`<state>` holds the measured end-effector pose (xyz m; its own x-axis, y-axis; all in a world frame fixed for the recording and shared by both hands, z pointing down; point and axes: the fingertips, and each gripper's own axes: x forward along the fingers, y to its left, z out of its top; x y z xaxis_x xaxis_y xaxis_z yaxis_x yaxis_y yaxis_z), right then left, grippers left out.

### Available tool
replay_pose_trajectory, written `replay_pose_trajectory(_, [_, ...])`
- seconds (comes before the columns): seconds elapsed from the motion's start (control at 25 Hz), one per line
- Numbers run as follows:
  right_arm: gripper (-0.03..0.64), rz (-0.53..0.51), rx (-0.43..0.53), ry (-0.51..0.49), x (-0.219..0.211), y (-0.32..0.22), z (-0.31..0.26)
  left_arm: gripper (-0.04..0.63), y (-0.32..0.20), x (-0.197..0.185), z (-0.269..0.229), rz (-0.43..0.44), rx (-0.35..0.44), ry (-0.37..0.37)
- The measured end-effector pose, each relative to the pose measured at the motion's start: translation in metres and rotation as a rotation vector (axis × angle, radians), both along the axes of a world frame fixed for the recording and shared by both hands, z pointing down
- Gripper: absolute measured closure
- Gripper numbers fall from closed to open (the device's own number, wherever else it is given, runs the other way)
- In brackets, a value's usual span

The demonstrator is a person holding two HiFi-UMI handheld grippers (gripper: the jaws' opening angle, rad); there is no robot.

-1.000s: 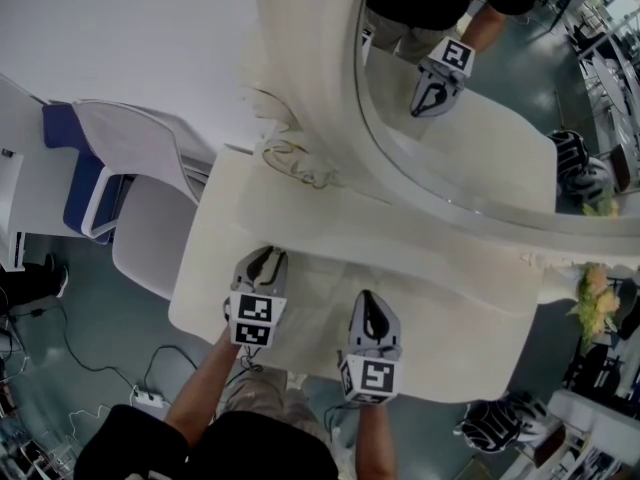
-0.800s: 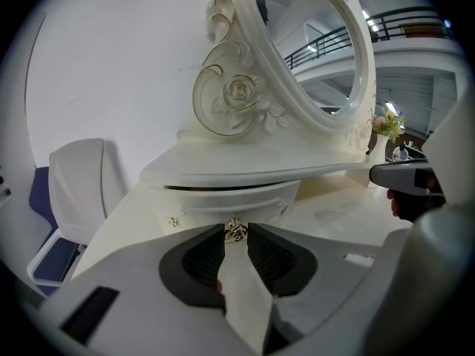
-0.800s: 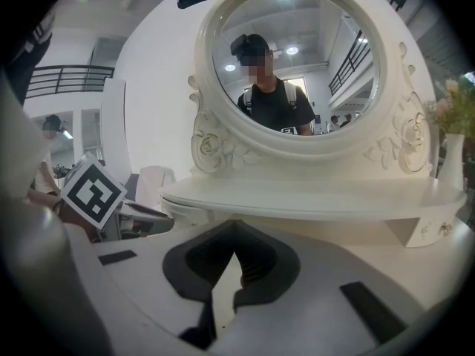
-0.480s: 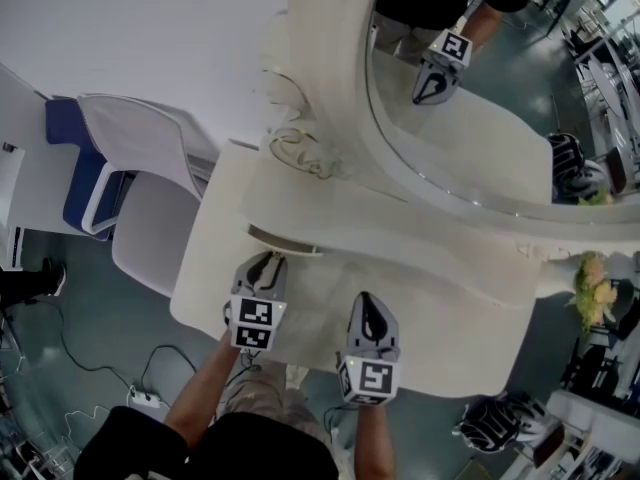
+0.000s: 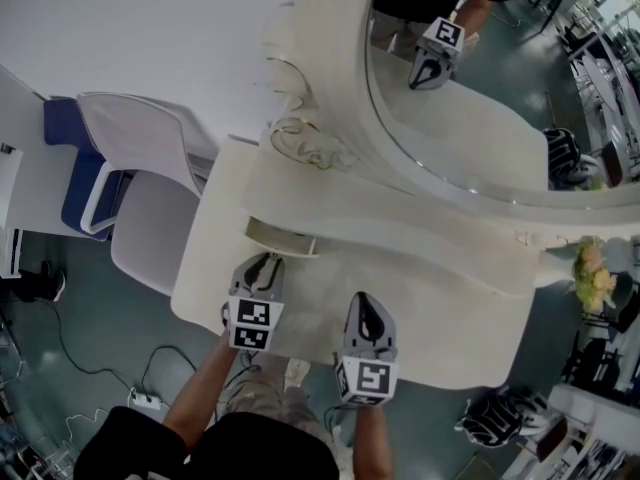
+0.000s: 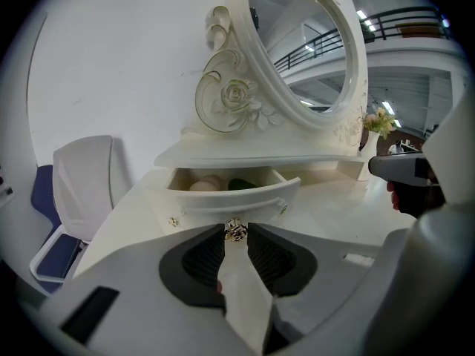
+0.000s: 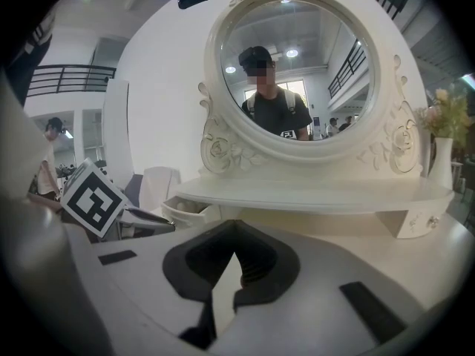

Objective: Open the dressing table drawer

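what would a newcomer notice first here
The big oval mirror in its carved cream frame fills the top right of the head view. Below it, at the left of the dressing table, a small drawer stands partly open, the left gripper shut on its gold knob. The right gripper hovers beside it, jaws together, empty.

We see dressing table (image 5: 430, 308) cream-white all over. Drawer (image 6: 237, 193) same cream; knob (image 6: 235, 231) gold. Inside drawer we make out pale peach shape (image 6: 204, 185) and dark green shape (image 6: 239, 185). Mirror frame (image 6: 245, 87) ivory, carved rose and scroll pattern, thin gold line along scrolls. Left gripper (image 5: 268, 259) and right gripper (image 5: 362, 304) light grey; pads (image 6: 194, 265) black, ribbed. Marker cube (image 5: 252, 323) on each white with black square pattern. Chair (image 5: 150, 168) white; second chair (image 5: 75, 168) blue. Wall (image 5: 150, 28) white. Floor (image 5: 80, 348) dark grey-green. Flowers (image 5: 592, 273) pink and pale yellow. Person's top (image 5: 230, 448) black.
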<state>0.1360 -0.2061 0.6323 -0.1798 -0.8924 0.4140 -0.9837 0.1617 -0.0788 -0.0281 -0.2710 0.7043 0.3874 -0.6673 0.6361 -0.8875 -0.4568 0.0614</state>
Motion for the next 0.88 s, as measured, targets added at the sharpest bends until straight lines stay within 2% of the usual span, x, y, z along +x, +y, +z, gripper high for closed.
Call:
replay_pose_trajectory(0.76, [0.618, 0.006, 0.004, 0.005, -0.001, 0.012, -0.006, 0.498, 0.015, -0.006, -0.004, -0.016, 0.005, 0.011])
replay_pose_trajectory(0.88, [0.618, 0.009, 0.006, 0.004, 0.000, 0.014, -0.006, 0.423, 0.015, -0.004, -0.010, -0.013, 0.023, 0.041])
